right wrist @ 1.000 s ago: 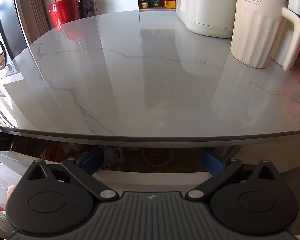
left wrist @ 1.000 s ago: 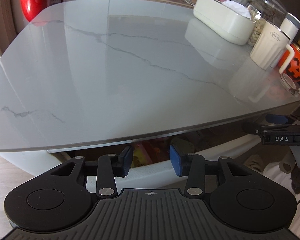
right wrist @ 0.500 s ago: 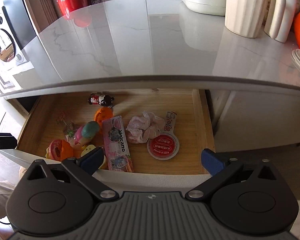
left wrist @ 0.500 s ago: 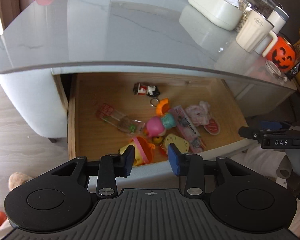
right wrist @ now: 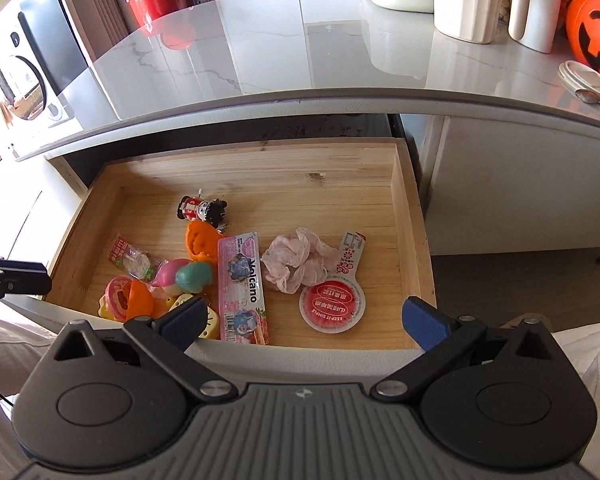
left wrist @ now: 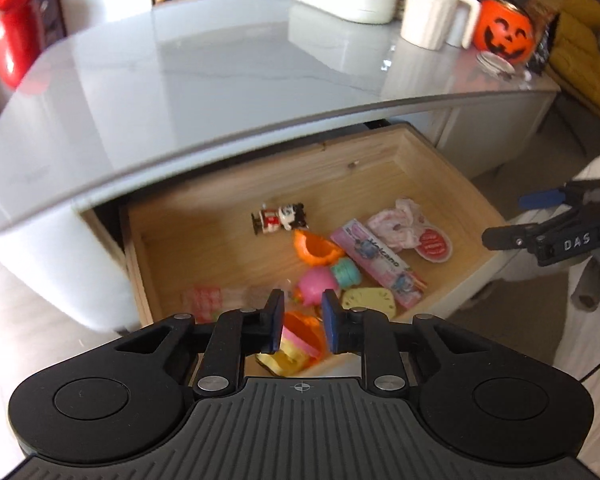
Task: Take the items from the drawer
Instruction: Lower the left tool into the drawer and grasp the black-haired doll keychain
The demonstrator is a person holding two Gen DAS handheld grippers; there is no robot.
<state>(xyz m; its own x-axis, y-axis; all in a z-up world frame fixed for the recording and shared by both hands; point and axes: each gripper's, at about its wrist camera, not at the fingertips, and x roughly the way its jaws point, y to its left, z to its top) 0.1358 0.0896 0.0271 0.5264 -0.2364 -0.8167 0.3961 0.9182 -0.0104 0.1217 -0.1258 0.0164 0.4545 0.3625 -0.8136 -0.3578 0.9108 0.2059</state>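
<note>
Hanging over the front edge of the open wooden drawer, the right gripper has its blue-padded fingers spread wide with nothing between them. The left gripper sits above the drawer's near left corner with its pads only a narrow gap apart; nothing is pinched between them, and the orange and pink toy seen through the gap lies lower, on the drawer floor.

Every item lies in the drawer, under the overhang of the grey marble tabletop. In the right wrist view, a red and white toy figure lies at about 11 o'clock of the cluster, with an orange pumpkin-shaped piece just in front of it. A long pink "Volcano" packet runs from front to back in the middle. Touching its left side is a pink and teal toy, and beyond that, at 9 o'clock, a clear wrapped sweet. A yellow toy is partly hidden behind the left finger of the right gripper. At 3 o'clock of the packet sits a crumpled pink wrapper, and just in front of it a round red-lidded cup (its tab points to the back).

On the tabletop, at the far right, stand a cream ribbed mug and an orange pumpkin bucket.
</note>
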